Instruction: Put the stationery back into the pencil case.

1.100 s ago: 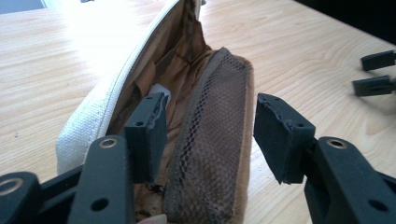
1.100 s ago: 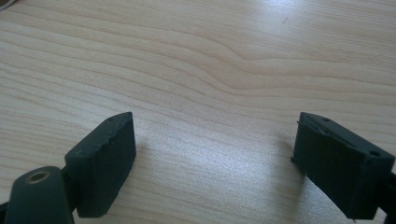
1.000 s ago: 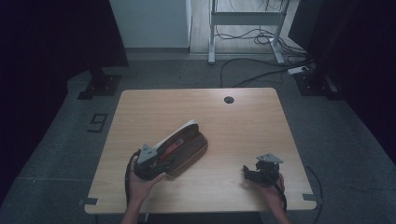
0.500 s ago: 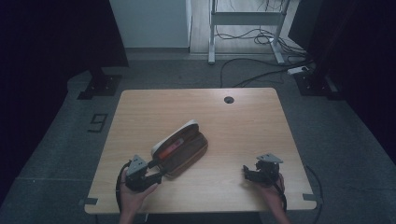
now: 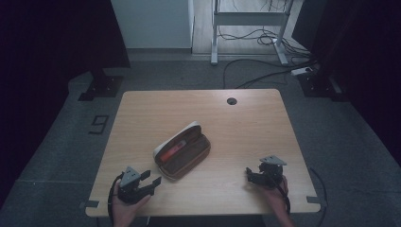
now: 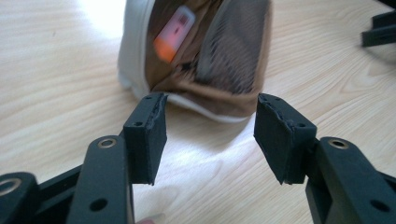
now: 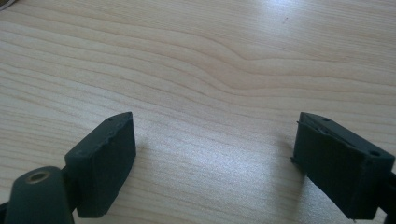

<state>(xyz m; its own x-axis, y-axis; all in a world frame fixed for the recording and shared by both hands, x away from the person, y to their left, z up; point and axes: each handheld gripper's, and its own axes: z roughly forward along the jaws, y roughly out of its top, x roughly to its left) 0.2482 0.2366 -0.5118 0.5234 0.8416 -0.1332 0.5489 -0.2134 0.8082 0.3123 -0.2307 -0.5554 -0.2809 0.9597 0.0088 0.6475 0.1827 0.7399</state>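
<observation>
The wooden table point(image 5: 142, 123) carries a pencil case point(image 5: 182, 150) lying open near its middle, slanted, brown lining up and its pale lid tipped back toward the far-left side. Inside, against that lid, lies an orange-and-white pen-like thing point(image 6: 173, 34); I can't make out exactly what it is. The left gripper point(image 5: 152, 181) sits low at the near-left edge, jaws apart with nothing between them, aimed at the near end of the case but not touching it. The right gripper point(image 5: 249, 176) rests at the near-right edge, well apart from the case, jaws also spread over bare wood. The main risk, to my eye, is the case itself: it is soft and unanchored, so a one-sided push from the left gripper would likely slide or spin it across the table instead of closing it. Next, the lid could flop shut on a jaw. The smallest worry is the orange thing: nudged, it could roll out over the rim, or get caught in the seam if the case is closed crooked.
</observation>
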